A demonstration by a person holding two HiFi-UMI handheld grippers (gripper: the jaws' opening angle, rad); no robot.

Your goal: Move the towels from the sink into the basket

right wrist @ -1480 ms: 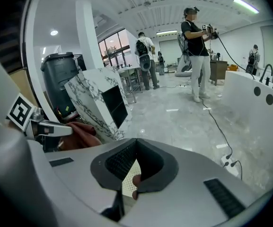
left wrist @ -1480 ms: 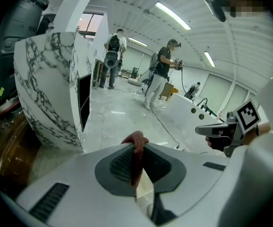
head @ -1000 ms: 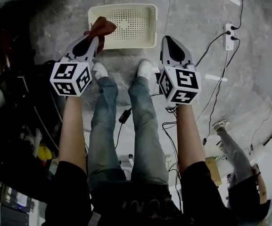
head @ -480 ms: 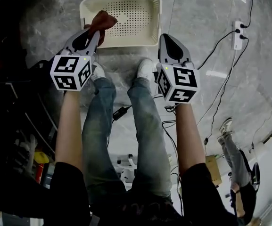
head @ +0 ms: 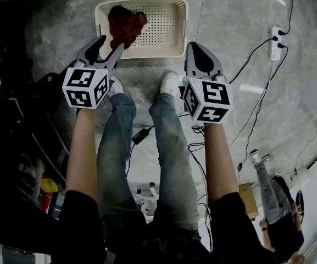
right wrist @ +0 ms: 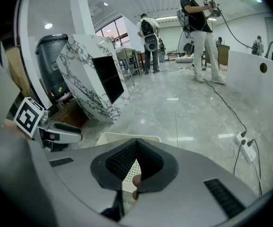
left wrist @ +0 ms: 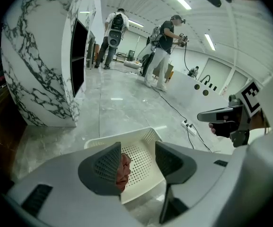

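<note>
Above the basket [head: 172, 47], left gripper [head: 110, 43] opening off the bunched towel [head: 126, 23]; right gripper [head: 196, 45] closed.

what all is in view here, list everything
basket: 1, cream, on the floor ahead of the feet
towel: 1, red-brown, over the basket's left part
power strip: 1, white, floor at right
cables: several, black, floor at right
marble cabinet: 1, white with dark veins, beyond the basket
other people: at least two, far back
shoes: 2, white, just short of the basket
left gripper: 1, grey, jaws opening, towel beyond the pads
right gripper: 1, grey, jaws together
</note>
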